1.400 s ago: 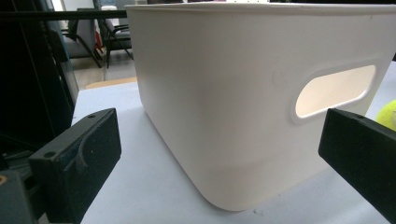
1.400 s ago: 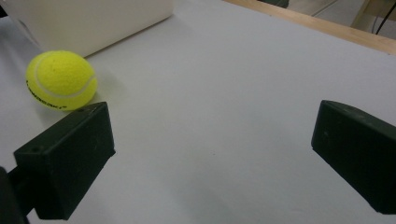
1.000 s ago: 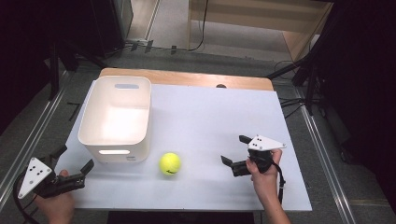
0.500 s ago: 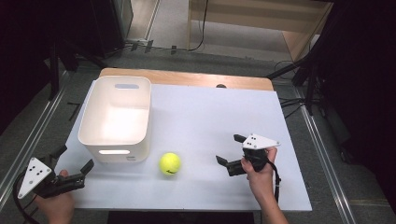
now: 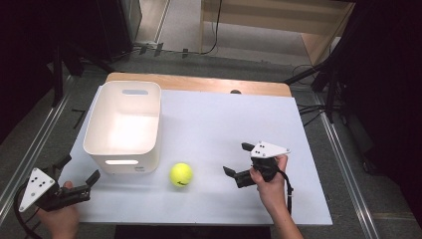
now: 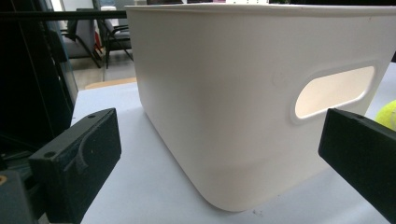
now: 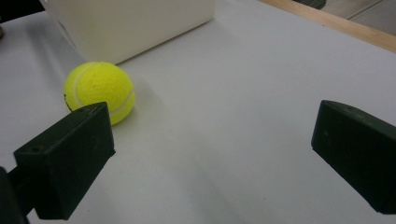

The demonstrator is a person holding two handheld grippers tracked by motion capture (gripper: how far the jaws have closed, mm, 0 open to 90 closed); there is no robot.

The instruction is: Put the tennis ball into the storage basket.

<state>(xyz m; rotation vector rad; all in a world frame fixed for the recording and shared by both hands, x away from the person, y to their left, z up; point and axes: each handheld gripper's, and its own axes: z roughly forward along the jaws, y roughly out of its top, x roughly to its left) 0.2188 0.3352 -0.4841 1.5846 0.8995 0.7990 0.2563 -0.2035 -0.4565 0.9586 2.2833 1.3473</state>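
Left gripper view: the white bin (image 6: 261, 107) is cut off at the top and right edges — its interior is hidden behind the near wall. The tennis ball (image 6: 387, 114) appears as a sliver at the right edge, mostly behind the right-hand jaw.

Right gripper view: the bin (image 7: 130, 23) is cropped by the top edge; the ball's (image 7: 99, 89) lower part sits behind the left-hand jaw, its printed marking too small to read.

High view: the person's left hand (image 5: 59, 221) is cut off by the bottom edge — forearm out of frame
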